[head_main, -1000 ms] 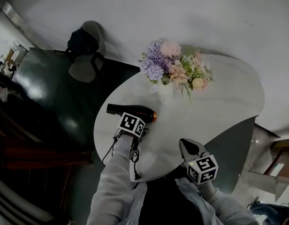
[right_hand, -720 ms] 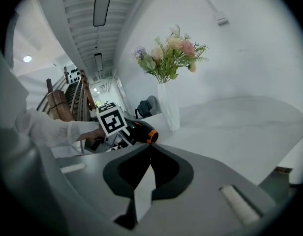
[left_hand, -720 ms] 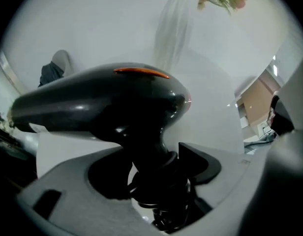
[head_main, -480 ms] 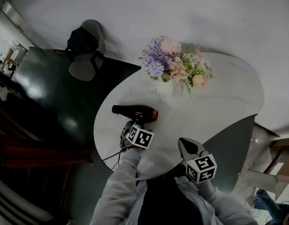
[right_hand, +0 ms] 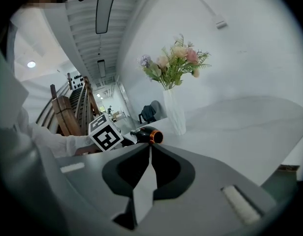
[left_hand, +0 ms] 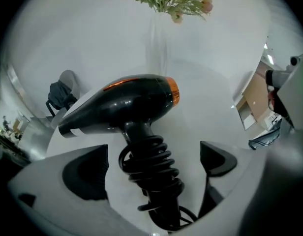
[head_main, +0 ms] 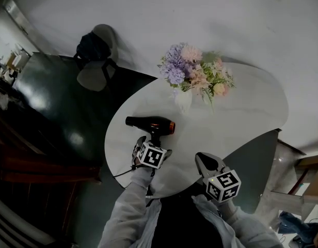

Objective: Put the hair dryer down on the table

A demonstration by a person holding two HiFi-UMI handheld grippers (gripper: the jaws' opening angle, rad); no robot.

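Note:
The black hair dryer (head_main: 148, 124) with an orange ring lies on its side on the white table (head_main: 241, 112), nozzle to the left. In the left gripper view the hair dryer (left_hand: 127, 102) fills the middle, its cord coiled round the handle. My left gripper (head_main: 151, 143) sits just behind it, its jaws opening. The handle runs between the jaws (left_hand: 151, 166), and neither pad touches it. My right gripper (head_main: 203, 159) hovers at the table's near edge, shut with nothing in it. From the right gripper view (right_hand: 150, 146) the hair dryer (right_hand: 146, 135) shows beyond its tips.
A white vase of pink and purple flowers (head_main: 195, 76) stands on the table behind the dryer. A dark bag on a chair (head_main: 94, 50) is at the far left over a dark floor. The table's near edge runs just under both grippers.
The left gripper has drawn back toward the near edge and its jaws have spread off the handle. The hair dryer now rests on the table. The right gripper has barely moved.

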